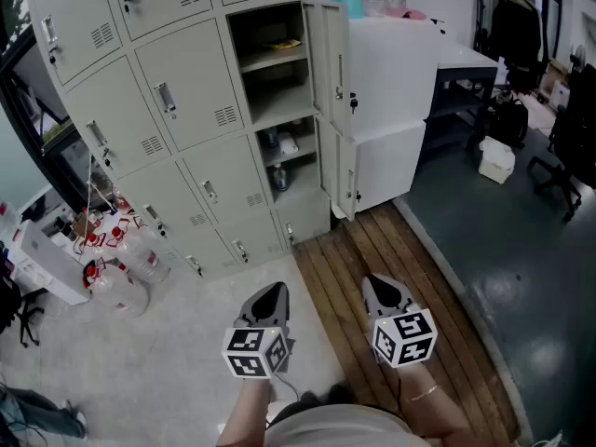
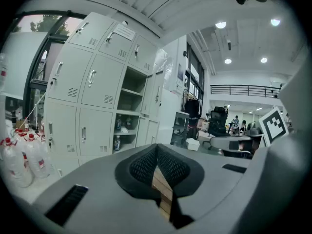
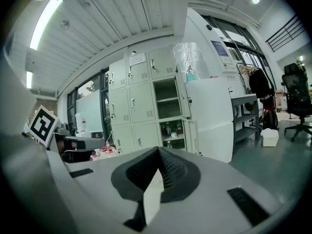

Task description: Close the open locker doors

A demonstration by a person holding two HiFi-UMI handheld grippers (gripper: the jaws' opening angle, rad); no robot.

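A bank of pale grey lockers (image 1: 177, 110) stands ahead of me. In its right column two doors hang open: the upper door (image 1: 328, 63) and the lower door (image 1: 343, 177). The upper open compartment (image 1: 270, 63) has shelves, and the lower one (image 1: 284, 166) holds bottles. The same open doors appear in the right gripper view (image 3: 186, 101) and edge-on in the left gripper view (image 2: 157, 94). My left gripper (image 1: 275, 294) and right gripper (image 1: 377, 287) are held low and well short of the lockers. Both are shut with nothing between the pads.
A tall white cabinet (image 1: 391, 110) stands right beside the open doors. Several large water bottles (image 1: 130, 268) sit on the floor at the lockers' left. A metal shelf table (image 1: 466, 82), a white box (image 1: 496, 159) and an office chair (image 1: 568, 156) are at the right.
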